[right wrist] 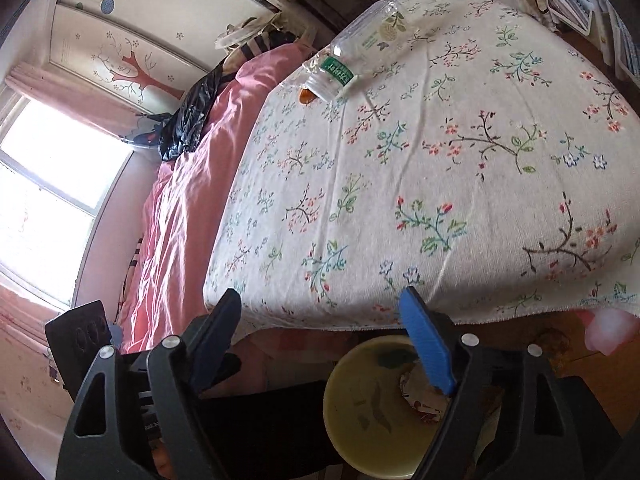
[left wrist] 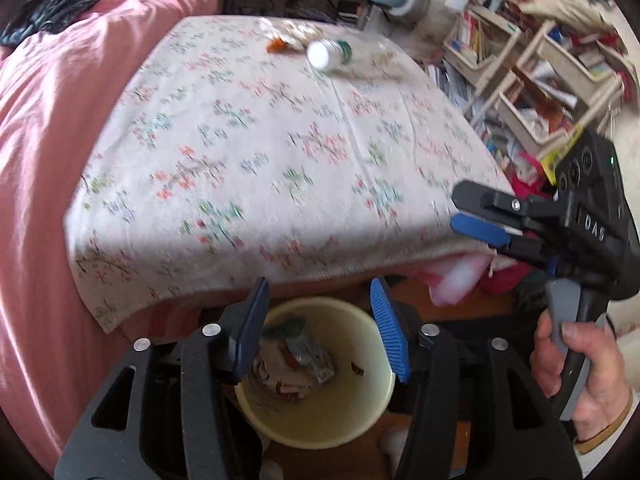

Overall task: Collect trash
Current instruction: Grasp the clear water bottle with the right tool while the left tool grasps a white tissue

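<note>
Two grippers hang over a pale yellow bin [left wrist: 320, 412] on the floor at the foot of the bed [left wrist: 248, 152]. The left gripper [left wrist: 320, 336] has its jaws apart with nothing between them, directly above the bin's mouth. The right gripper [right wrist: 332, 344] also has its jaws wide and empty, the bin [right wrist: 360, 412] lying under its blue finger; a hand [left wrist: 576, 364] holds its grip. Crumpled wrappers [left wrist: 300, 364] lie at the bottom of the bin. On the floral bedsheet, a clear plastic bottle [right wrist: 356, 56] lies on its side at the far end, beside an orange scrap [right wrist: 307, 96] and well apart from both grippers.
</note>
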